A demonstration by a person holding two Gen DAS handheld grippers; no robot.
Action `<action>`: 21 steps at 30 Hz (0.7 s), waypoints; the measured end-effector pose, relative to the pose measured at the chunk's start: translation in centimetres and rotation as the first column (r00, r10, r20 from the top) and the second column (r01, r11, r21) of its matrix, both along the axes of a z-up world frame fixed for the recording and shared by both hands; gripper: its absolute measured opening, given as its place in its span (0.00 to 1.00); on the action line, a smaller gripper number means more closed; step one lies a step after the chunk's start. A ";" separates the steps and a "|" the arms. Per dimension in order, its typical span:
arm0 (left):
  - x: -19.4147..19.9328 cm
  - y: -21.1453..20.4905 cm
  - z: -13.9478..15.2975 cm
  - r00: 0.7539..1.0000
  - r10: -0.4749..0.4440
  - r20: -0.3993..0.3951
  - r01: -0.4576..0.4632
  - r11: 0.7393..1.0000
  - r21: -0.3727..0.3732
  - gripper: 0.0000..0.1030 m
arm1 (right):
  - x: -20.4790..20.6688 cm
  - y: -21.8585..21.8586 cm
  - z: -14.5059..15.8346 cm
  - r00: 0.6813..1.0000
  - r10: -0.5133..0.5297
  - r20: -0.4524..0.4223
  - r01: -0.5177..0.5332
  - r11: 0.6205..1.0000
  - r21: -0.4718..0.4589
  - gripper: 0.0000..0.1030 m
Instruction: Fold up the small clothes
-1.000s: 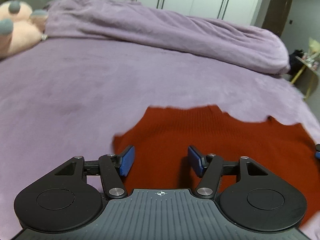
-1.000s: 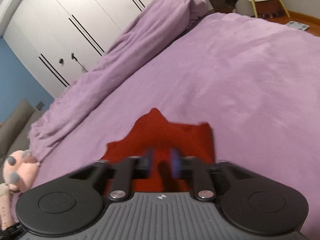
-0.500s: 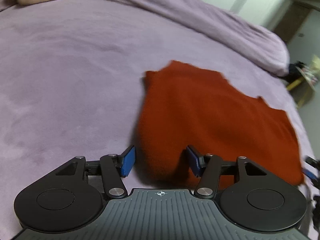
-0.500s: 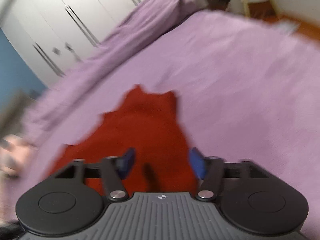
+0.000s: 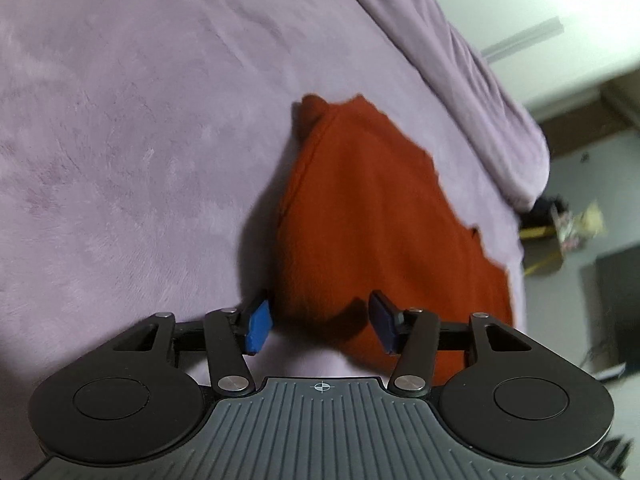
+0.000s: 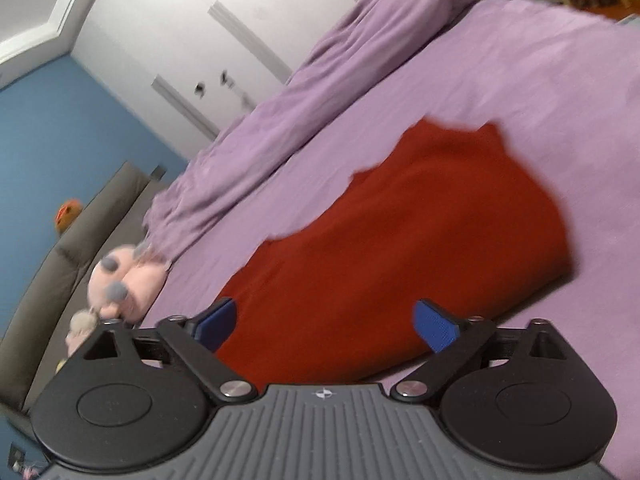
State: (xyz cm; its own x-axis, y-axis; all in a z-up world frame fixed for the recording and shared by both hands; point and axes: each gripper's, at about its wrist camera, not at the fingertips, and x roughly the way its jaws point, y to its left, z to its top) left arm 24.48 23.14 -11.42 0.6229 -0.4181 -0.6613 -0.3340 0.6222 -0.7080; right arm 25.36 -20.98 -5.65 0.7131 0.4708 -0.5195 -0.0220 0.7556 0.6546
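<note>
Both tongs released since a second ago; left tongs [image 5: 320,322] and right tongs [image 6: 326,326] gape, empty, over red garment [image 6: 408,248] folded flat on purple bed [image 5: 140,140].

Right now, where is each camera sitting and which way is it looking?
Left wrist: sits on the left gripper, looking forward along its open fingers at the red garment on the purple bed cover; only the gripper shows.
Right wrist: sits on the right gripper, fingers open, facing the red garment, a pink plush toy and white wardrobe doors; only the gripper shows.
Shared: the red garment and the bed cover.
</note>
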 end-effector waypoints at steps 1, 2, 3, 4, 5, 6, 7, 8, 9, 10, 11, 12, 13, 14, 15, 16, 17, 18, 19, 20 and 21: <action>0.3 0.2 -0.2 1.000 0.016 0.001 -0.016 1.000 -0.023 0.54 | 0.4 1.1 -0.2 1.000 0.020 -0.013 -0.021 1.000 -0.022 0.68; 0.6 0.4 -0.4 1.000 0.025 0.005 -0.025 0.999 -0.040 0.52 | 0.6 2.0 -0.3 0.999 0.033 -0.026 -0.035 0.998 -0.053 0.57; 0.9 0.6 -0.6 0.999 0.032 0.005 -0.032 0.998 -0.048 0.49 | 0.9 3.1 -0.5 0.998 0.052 -0.038 -0.055 0.995 -0.088 0.35; 1.3 0.7 -0.7 0.999 0.040 0.003 -0.040 0.998 -0.052 0.46 | 0.9 4.2 -0.6 0.996 0.067 -0.053 -0.073 0.990 -0.119 0.26; 1.5 0.8 -0.8 0.999 0.047 0.009 -0.047 0.997 -0.061 0.44 | 1.4 5.3 -0.9 0.994 0.078 -0.071 -0.088 0.983 -0.158 0.23; 1.8 0.9 -0.9 0.998 0.057 0.017 -0.055 0.996 -0.074 0.42 | 1.6 6.3 -1.1 0.993 0.093 -0.072 -0.106 0.976 -0.191 0.15; 2.1 1.1 -1.0 0.998 0.065 0.017 -0.063 0.995 -0.080 0.35 | 1.8 7.4 -1.2 0.991 0.114 -0.065 -0.126 0.968 -0.215 0.13; 2.3 1.2 -1.0 0.997 0.077 0.017 -0.075 0.993 -0.087 0.32 | 2.0 8.5 -1.2 0.990 0.128 -0.057 -0.138 0.962 -0.236 0.13; 2.4 1.3 -1.1 0.996 0.090 0.025 -0.087 0.991 -0.098 0.30 | 1.9 9.3 -1.2 0.989 0.140 -0.039 -0.145 0.958 -0.247 0.13; 2.4 1.5 -1.2 0.995 0.100 0.030 -0.096 0.990 -0.107 0.28 | 1.8 10.3 -1.2 0.988 0.156 -0.017 -0.155 0.955 -0.254 0.13; 2.4 1.6 -1.3 0.993 0.109 0.032 -0.105 0.988 -0.113 0.24 | 1.8 11.2 -1.3 0.986 0.169 -0.004 -0.164 0.949 -0.270 0.13; 2.4 1.6 -1.3 0.993 0.113 0.038 -0.108 0.987 -0.116 0.23 | 1.7 12.1 -1.5 0.983 0.183 0.003 -0.174 0.941 -0.292 0.13; 2.3 1.7 -1.3 0.992 0.117 0.047 -0.111 0.987 -0.114 0.21 | 1.7 13.0 -1.7 0.980 0.200 0.007 -0.188 0.931 -0.312 0.13; 2.2 1.7 -1.2 0.992 0.114 0.059 -0.107 0.988 -0.109 0.19 | 1.8 13.5 -2.0 0.978 0.209 0.001 -0.197 0.923 -0.329 0.13; 2.1 1.8 -1.1 0.991 0.114 0.069 -0.106 0.989 -0.105 0.19 | 1.9 14.0 -2.5 0.976 0.217 -0.018 -0.209 0.912 -0.352 0.13; 2.0 1.8 -0.9 0.990 0.117 0.074 -0.109 0.989 -0.104 0.17 | 2.2 14.6 -3.3 0.973 0.225 -0.051 -0.228 0.898 -0.377 0.13; 1.9 1.9 -0.8 0.990 0.120 0.075 -0.111 0.988 -0.109 0.16 | 2.1 14.7 -3.7 0.971 0.233 -0.054 -0.235 0.890 -0.390 0.12; 1.9 1.9 -0.7 0.990 0.121 0.078 -0.112 0.987 -0.116 0.16 | 2.1 14.8 -3.7 0.970 0.239 -0.042 -0.236 0.884 -0.404 0.11; 1.8 2.0 -0.6 0.989 0.122 0.080 -0.112 0.986 -0.120 0.16 | 2.0 14.8 -3.3 0.969 0.243 -0.044 -0.240 0.881 -0.408 0.11; 1.8 2.1 -0.6 0.989 0.124 0.079 -0.114 0.986 -0.123 0.15 | 2.0 14.6 -2.9 0.970 0.239 -0.045 -0.237 0.885 -0.401 0.11; 1.7 2.1 -0.6 0.989 0.126 0.079 -0.116 0.985 -0.126 0.15 | 1.9 14.3 -2.5 0.972 0.231 -0.042 -0.229 0.893 -0.387 0.11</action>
